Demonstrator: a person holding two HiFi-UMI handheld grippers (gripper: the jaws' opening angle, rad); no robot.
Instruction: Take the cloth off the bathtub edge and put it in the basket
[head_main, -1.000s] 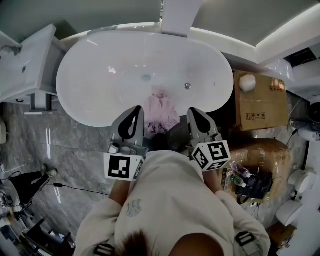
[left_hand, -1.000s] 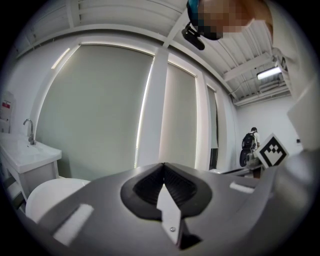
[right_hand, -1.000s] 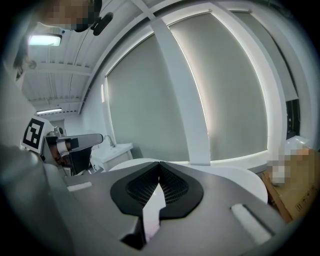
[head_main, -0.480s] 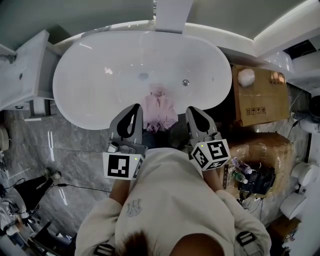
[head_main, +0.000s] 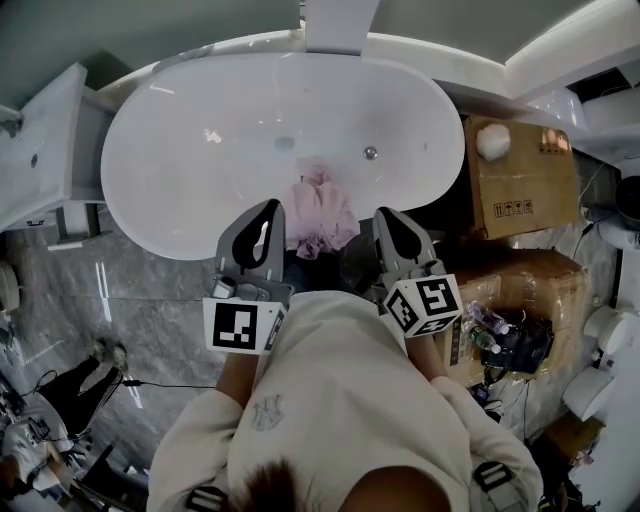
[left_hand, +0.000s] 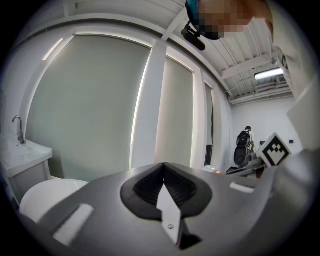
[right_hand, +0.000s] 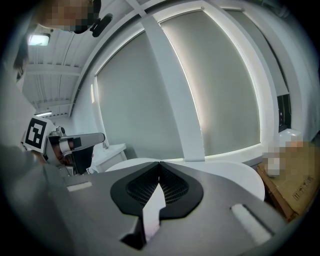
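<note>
Fingers pressed together, empty, on my left gripper and right gripper; crumpled pink cloth sits between them, frame centre, on the white oval bathtub rim.

Cream sweatshirt, grey tools, black-white marker cubes

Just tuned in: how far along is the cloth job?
Done: nothing; the pink cloth hangs over the bathtub edge. In hand: nothing; left gripper and right gripper, both shut and empty, flank it. Left: grasp it and put it in the basket, which I cannot make out.
</note>
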